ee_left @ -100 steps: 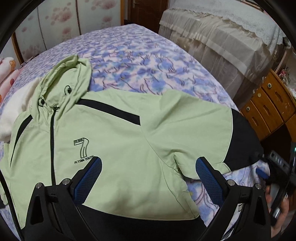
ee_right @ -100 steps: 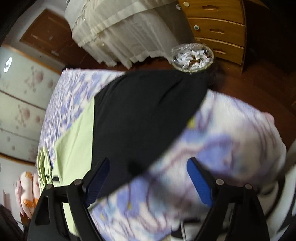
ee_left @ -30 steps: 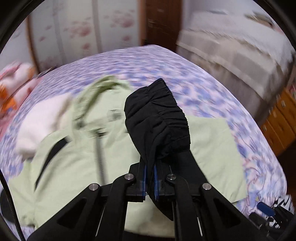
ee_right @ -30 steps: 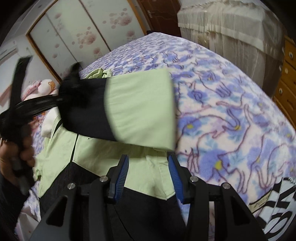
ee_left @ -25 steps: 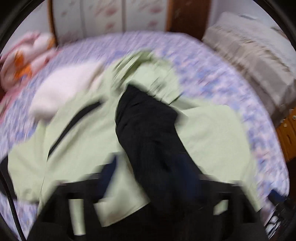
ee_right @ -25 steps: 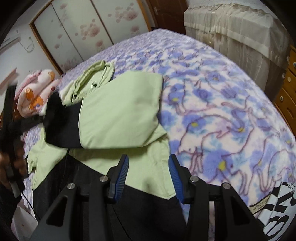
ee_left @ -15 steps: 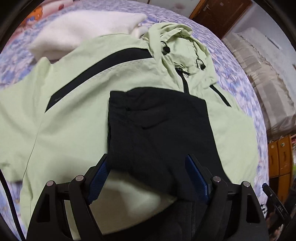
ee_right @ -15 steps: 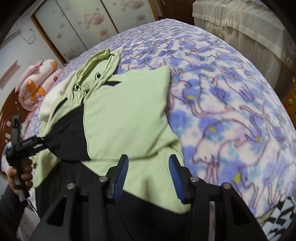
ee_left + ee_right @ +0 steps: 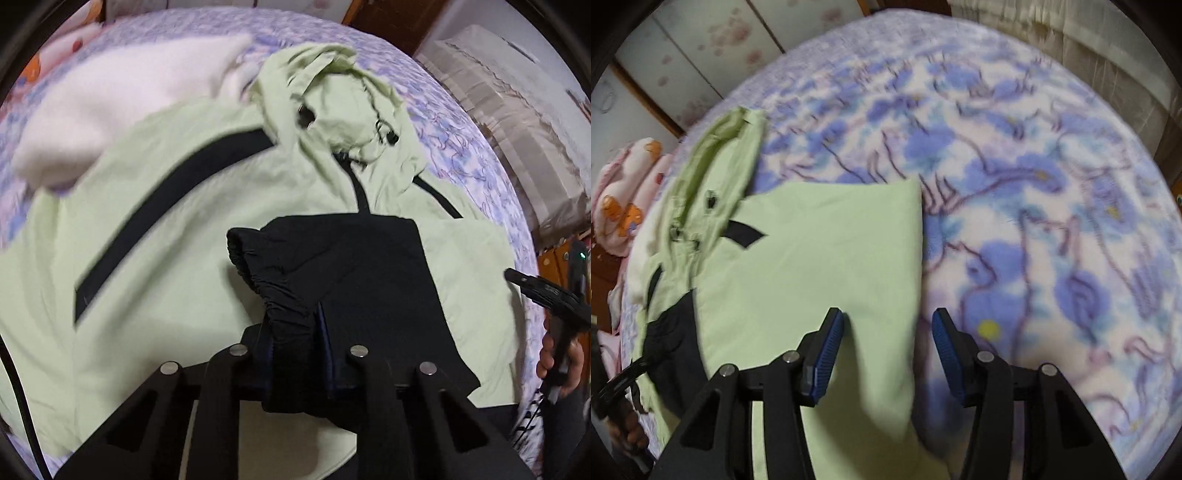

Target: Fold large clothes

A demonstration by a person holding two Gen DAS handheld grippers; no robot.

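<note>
Light green hooded jacket (image 9: 177, 236), black trim: lies flat on the flowered bed (image 9: 1034, 192), hood at the far end. Black sleeve cuff (image 9: 332, 280): folded across the chest. Left tool (image 9: 295, 354): jaws just closing, clamped on the cuff's gathered edge. Right tool (image 9: 886, 343): jaws parted, empty, over the jacket's right edge.

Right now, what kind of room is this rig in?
Most likely a home bedroom: a green hooded jacket is spread on a bed with a floral blanket, sliding wardrobe doors stand behind it, and a wooden dresser sits alongside.
</note>
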